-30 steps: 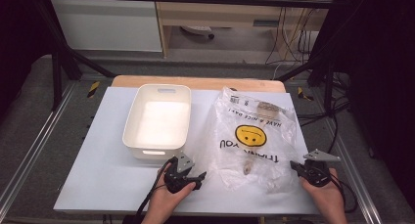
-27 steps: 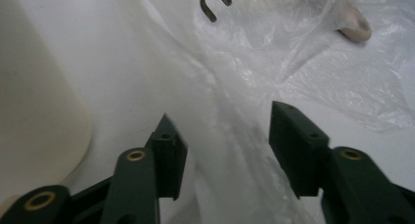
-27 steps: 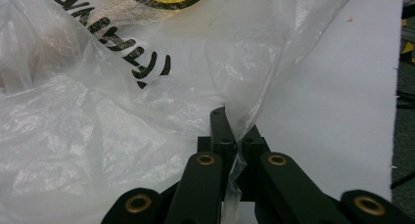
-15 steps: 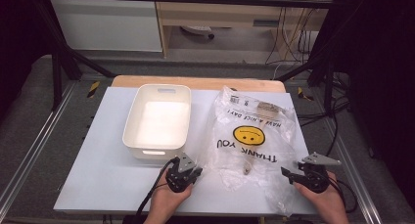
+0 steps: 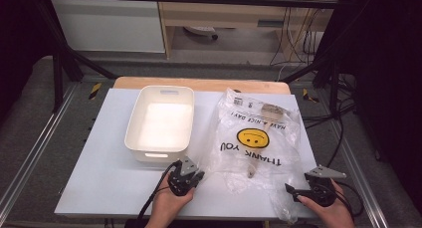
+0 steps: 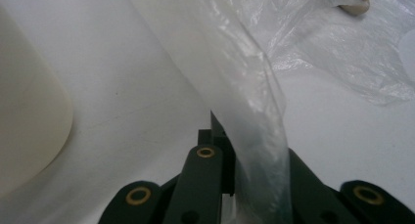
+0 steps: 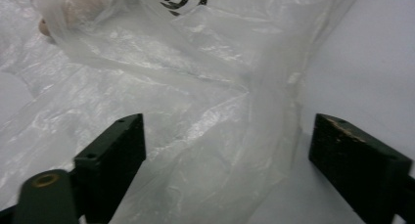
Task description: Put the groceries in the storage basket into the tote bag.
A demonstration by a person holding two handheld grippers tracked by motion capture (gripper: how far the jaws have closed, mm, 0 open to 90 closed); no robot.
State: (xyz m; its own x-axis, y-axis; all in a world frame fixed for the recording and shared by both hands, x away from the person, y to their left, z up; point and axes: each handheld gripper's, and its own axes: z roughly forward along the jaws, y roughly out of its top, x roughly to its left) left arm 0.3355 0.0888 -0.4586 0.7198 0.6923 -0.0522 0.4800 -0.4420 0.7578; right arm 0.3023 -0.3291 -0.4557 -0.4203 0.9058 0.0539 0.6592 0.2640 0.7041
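From above, your left hand-held gripper [image 5: 191, 178] pinches the near-left edge of the clear crinkled plastic bag with a yellow smiley face [image 5: 256, 138] on the white table [image 5: 99, 188]. Its own view shows plastic clamped between closed jaws. Your right hand-held gripper [image 7: 227, 160] has just been opening, its jaws now wide around the bag's near-right corner.

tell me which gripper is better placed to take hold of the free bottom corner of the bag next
Right. The right gripper has just been opening, its jaws wide with the plastic bag corner lying between them, unclamped. The left gripper is already shut on the bag's other edge.
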